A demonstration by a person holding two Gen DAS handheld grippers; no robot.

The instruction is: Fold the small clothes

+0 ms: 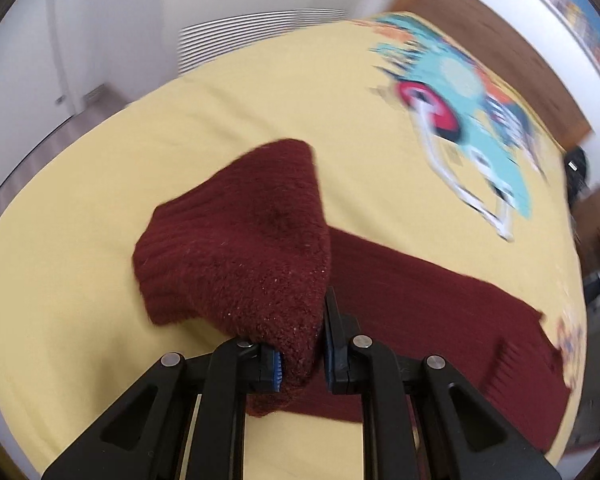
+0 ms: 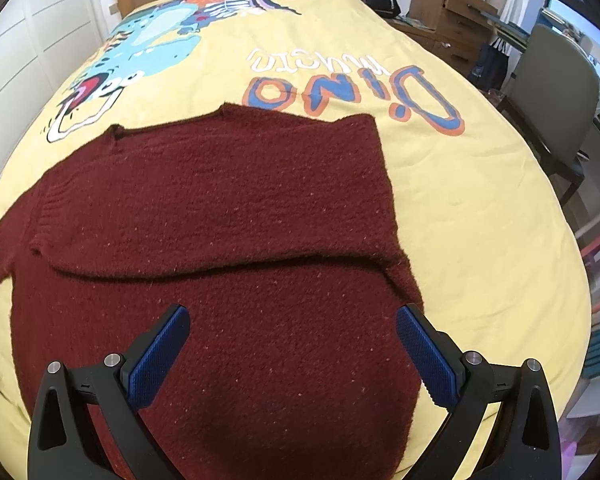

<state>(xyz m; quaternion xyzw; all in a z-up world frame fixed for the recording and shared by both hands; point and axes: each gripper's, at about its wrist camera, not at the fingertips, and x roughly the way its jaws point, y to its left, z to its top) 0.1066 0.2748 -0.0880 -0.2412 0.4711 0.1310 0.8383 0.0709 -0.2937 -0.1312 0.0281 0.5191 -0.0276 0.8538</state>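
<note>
Left claw [image 1: 302, 364] clamps the maroon sweater's [image 2: 228, 208] sleeve [image 1: 236, 248]; right claw [image 2: 292, 356] gapes above it

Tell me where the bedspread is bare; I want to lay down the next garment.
Free: the yellow bedspread right of the maroon sweater, below the "Dino" lettering, and the plain stretch left of the lifted sleeve. Crowded: the middle, where the sweater lies, its sleeve pinched by the left gripper.

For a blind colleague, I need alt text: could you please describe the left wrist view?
The left gripper is shut on a fold of a dark red knitted sweater, lifting its sleeve above a yellow bedspread. The rest of the sweater lies flat to the right; a blurred cartoon print is beyond.
</note>
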